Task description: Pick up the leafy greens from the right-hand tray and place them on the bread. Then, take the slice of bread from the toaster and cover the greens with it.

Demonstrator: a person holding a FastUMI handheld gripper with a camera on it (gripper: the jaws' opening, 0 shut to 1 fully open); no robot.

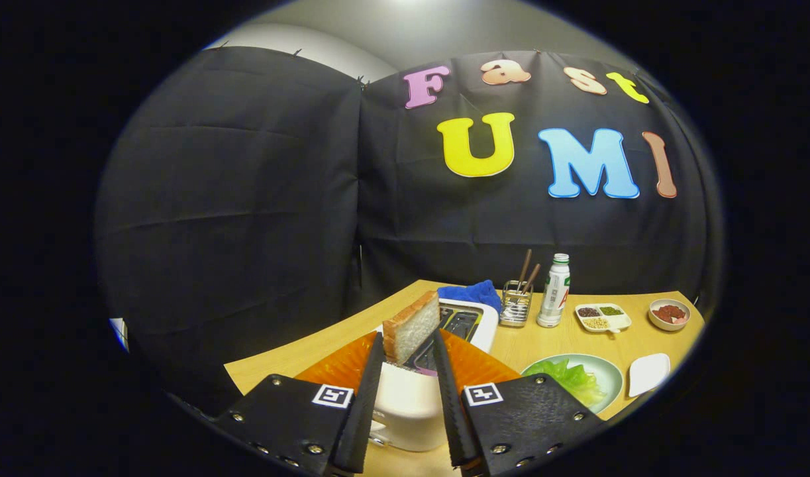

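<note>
Gripper view: we see the hand-held gripper (408,361) pinching a pale slice of white bread (411,326) between both fingers, just above the slot of the white plastic toaster (414,391). Crinkled leafy greens (570,377) lie on a pale green round plate (610,371) on the wooden bench (550,341) (base bread not made out). We judge the toaster-slice step is in hand; next calls for a clean lift clear of the slot.
</note>
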